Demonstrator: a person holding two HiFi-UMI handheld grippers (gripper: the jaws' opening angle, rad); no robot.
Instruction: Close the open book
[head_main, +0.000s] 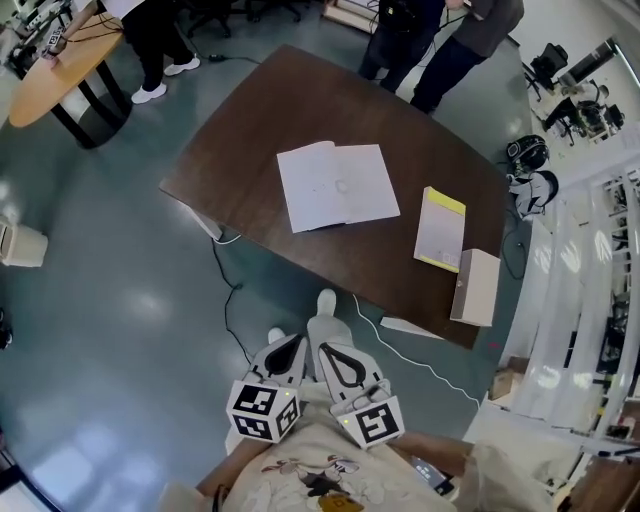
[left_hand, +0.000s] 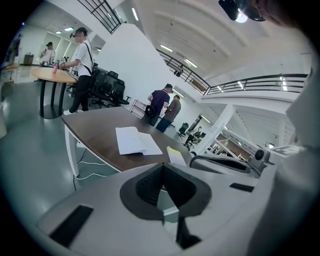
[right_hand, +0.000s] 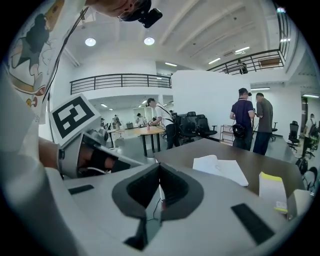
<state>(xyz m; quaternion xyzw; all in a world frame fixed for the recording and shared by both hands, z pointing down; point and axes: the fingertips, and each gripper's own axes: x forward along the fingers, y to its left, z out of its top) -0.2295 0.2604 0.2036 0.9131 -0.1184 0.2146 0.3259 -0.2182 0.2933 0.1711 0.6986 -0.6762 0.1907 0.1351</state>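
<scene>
An open book (head_main: 336, 185) with white pages lies flat near the middle of a dark brown table (head_main: 250, 150). It also shows in the left gripper view as the book (left_hand: 136, 141) and in the right gripper view as the book (right_hand: 220, 167). Both grippers are held low, close to my body, well short of the table's near edge. My left gripper (head_main: 295, 340) and my right gripper (head_main: 326, 350) sit side by side, each shut with nothing between its jaws. The left gripper (left_hand: 161, 164) and the right gripper (right_hand: 159, 164) both point toward the table.
A yellow-edged notebook (head_main: 440, 229) and a beige box (head_main: 475, 287) lie on the table's right end. Two people (head_main: 440, 40) stand at its far side; another person (head_main: 155, 50) stands by a round wooden table (head_main: 60, 70). Cables (head_main: 235, 300) trail across the floor.
</scene>
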